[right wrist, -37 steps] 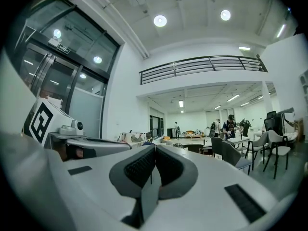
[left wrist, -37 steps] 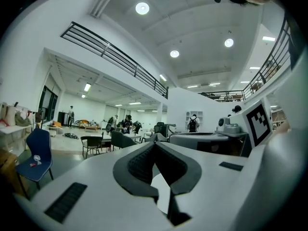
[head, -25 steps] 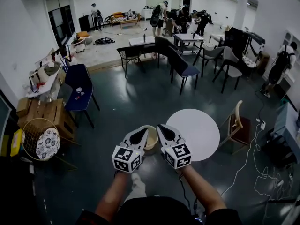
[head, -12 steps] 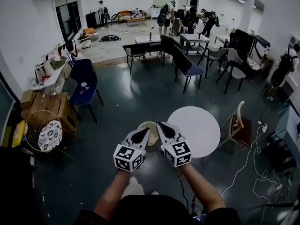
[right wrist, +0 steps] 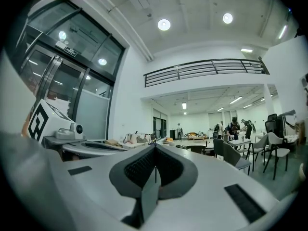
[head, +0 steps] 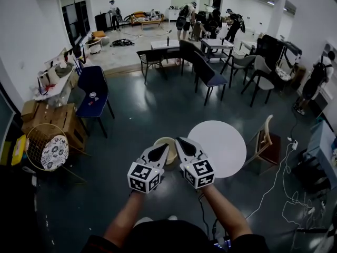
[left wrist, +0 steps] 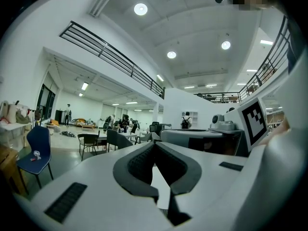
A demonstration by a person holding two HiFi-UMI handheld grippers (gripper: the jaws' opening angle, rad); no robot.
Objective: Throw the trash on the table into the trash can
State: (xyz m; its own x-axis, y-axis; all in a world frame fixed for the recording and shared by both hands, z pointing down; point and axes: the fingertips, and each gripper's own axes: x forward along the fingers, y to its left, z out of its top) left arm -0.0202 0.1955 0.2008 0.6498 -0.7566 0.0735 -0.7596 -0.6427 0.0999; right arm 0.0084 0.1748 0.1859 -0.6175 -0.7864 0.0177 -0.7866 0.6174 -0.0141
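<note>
While the person's forearms reach out side by side, the left hand-held gripper point(head: 162, 148) and the right hand-held gripper point(head: 179, 141) point level, each with its jaws pressed together and holding nothing. Just past their tips the beige trash can point(head: 160, 140) stands on the dark floor, just beside the round white counter point(head: 221, 146). A wooden chair point(head: 267, 141) sits right of it. Farther off, people point(head: 185, 16) gather at the hall's end.

glossy dark floor point(head: 147, 121); smooth matt white table point(head: 224, 147); wooden crates point(head: 52, 123).
</note>
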